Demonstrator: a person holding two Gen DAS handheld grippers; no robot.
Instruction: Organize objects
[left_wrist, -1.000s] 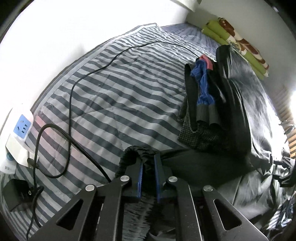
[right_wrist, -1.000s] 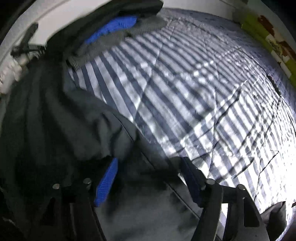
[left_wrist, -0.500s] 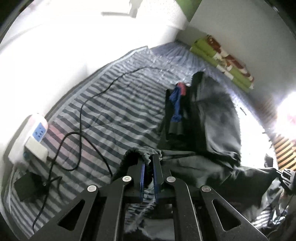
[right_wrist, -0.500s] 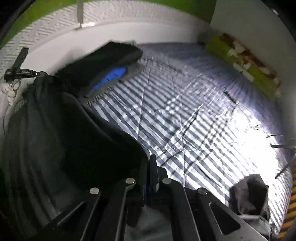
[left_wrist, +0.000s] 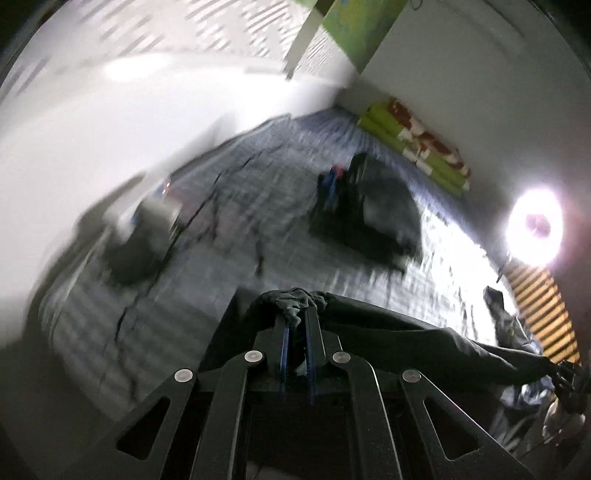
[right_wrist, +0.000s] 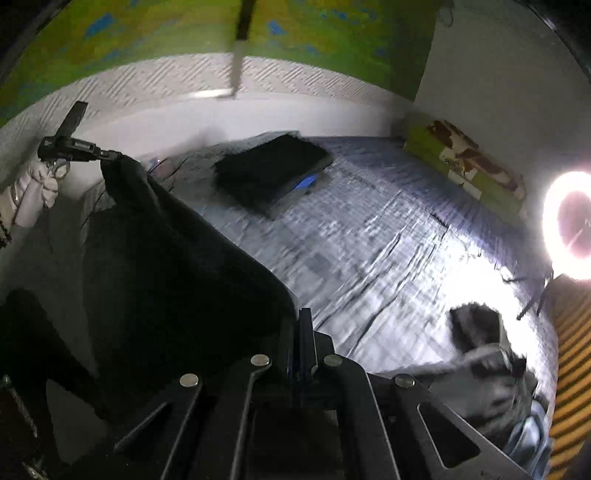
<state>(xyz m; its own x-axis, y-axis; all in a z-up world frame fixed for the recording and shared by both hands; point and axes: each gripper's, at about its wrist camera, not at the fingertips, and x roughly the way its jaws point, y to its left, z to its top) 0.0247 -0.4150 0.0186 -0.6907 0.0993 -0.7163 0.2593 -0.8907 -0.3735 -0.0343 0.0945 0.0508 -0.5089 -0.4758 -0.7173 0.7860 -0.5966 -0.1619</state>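
Left wrist view: the left gripper (left_wrist: 297, 325) is clamped on a bunched edge of the dark garment (left_wrist: 406, 339), stretched right above the striped bedsheet (left_wrist: 229, 266); a folded clothes pile (left_wrist: 369, 206) lies beyond. Right wrist view: the right gripper (right_wrist: 304, 332) pinches the garment's other edge, which hangs left, hiding the sheet there; a green pillow (right_wrist: 465, 162) lines the wall

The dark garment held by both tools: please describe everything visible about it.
The dark garment looks like thin, matte black-grey fabric. It hangs stretched between the left tool, which pinches a bunched edge, and the right tool, shut on another edge. It is raised over the striped bed cover; its lower part is out of view.
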